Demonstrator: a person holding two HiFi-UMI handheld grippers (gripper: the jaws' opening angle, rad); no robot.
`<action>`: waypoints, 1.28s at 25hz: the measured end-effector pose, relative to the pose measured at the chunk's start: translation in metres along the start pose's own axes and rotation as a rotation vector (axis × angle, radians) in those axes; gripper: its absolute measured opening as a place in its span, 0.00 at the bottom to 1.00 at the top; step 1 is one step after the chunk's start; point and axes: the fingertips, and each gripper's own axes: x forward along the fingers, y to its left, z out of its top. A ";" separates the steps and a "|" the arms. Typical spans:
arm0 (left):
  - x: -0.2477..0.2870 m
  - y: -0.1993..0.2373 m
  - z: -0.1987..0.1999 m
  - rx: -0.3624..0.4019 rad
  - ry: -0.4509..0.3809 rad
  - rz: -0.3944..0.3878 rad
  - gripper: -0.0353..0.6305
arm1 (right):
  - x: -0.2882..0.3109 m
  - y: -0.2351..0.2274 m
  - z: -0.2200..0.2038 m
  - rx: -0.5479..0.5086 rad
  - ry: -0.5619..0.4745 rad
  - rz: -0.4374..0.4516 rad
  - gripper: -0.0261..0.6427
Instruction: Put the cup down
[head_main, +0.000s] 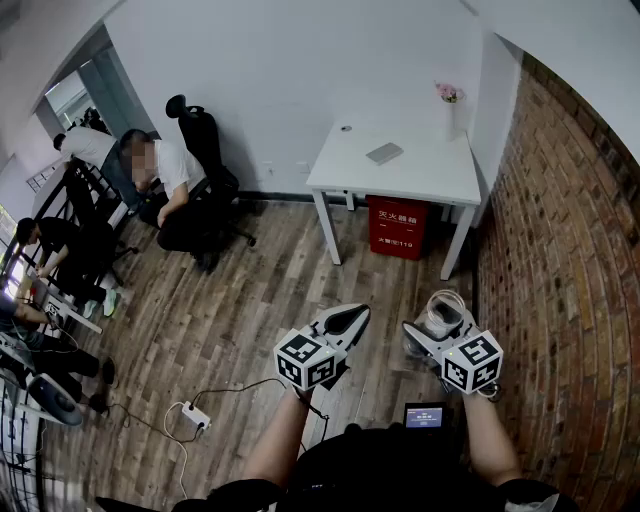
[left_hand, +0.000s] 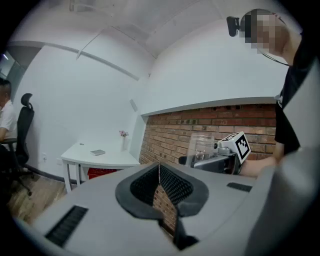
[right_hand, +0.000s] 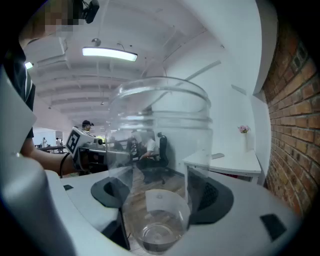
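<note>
Head view — right gripper (head_main: 437, 322) clamps cup (head_main: 445, 301); table (head_main: 420, 176) edge well ahead.

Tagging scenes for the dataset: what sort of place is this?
Probably an office workroom: seated people at the left, a black office chair, and a white table beside a brick wall.

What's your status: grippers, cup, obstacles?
Left hand-held gripper shut, empty. Right hand-held gripper clamps clear cup, upright. White table ahead, wood floor between.
</note>
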 end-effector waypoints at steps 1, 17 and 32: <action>0.001 0.000 0.001 0.000 -0.001 -0.001 0.06 | 0.000 -0.001 0.001 0.000 -0.001 0.000 0.57; 0.001 -0.002 0.000 0.002 -0.003 -0.006 0.06 | -0.002 0.000 0.000 0.007 -0.011 -0.001 0.57; 0.003 -0.006 -0.002 0.002 0.001 -0.002 0.06 | -0.006 0.000 0.000 0.008 -0.020 0.003 0.57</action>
